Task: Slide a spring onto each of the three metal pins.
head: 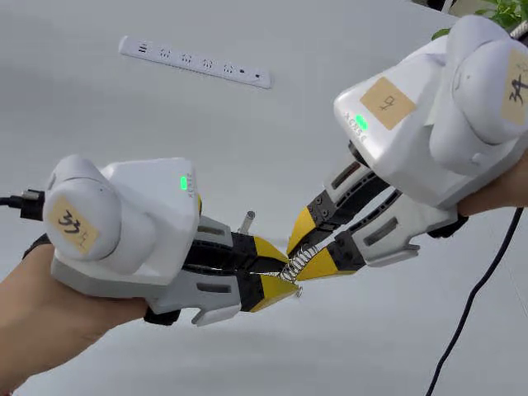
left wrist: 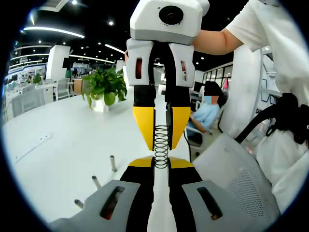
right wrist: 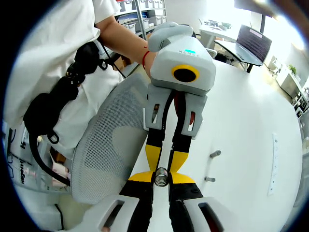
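A small metal spring (head: 290, 270) hangs in the air between the yellow tips of both grippers. My right gripper (head: 304, 252) comes in from the upper right and is shut on the spring (right wrist: 161, 177), which shows end-on in the right gripper view. My left gripper (head: 279, 272) reaches in from the lower left, its jaws closed around the spring's near end (left wrist: 161, 145). A short metal pin (head: 245, 221) stands on the white table just behind the tips. The left gripper view has three pins (left wrist: 112, 163) (left wrist: 96, 182) (left wrist: 78, 203) on the table.
A white power strip (head: 194, 61) lies at the far side of the table (head: 330, 99). A black cable (head: 478, 280) hangs at the right. A grey mesh chair (right wrist: 111, 140) stands at the table's edge. A potted plant (left wrist: 104, 87) sits farther off.
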Demonstrator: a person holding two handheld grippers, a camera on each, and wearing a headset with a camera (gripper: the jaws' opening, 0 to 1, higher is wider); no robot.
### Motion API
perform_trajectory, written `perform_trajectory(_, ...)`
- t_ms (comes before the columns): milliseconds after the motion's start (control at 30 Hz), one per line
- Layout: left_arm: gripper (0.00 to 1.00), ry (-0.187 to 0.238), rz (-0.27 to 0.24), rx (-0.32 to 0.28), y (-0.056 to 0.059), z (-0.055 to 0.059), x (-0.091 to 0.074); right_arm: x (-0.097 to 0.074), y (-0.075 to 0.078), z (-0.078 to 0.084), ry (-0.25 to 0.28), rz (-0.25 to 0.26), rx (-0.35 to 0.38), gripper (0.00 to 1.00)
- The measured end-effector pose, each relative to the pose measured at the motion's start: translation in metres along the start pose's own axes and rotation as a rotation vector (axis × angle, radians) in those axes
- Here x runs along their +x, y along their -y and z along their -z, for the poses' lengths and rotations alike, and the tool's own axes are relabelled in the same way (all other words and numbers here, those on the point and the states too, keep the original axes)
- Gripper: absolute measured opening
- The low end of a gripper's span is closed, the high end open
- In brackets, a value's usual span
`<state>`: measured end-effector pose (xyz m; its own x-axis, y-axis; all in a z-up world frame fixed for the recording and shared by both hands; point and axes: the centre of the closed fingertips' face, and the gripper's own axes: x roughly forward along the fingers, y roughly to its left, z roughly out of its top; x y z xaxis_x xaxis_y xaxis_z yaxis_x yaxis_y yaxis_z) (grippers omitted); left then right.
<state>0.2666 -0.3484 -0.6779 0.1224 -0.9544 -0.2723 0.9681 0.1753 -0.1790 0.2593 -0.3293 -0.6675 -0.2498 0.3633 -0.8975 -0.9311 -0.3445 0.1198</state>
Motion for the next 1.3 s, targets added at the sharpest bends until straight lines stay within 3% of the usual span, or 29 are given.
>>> perform_trajectory(1300,0.07,0.014,-0.004,-0.024,-0.003,0.007,-0.0068,0.0072,0.0051,-0.0048,-0.042,-0.018,0.003,0.06)
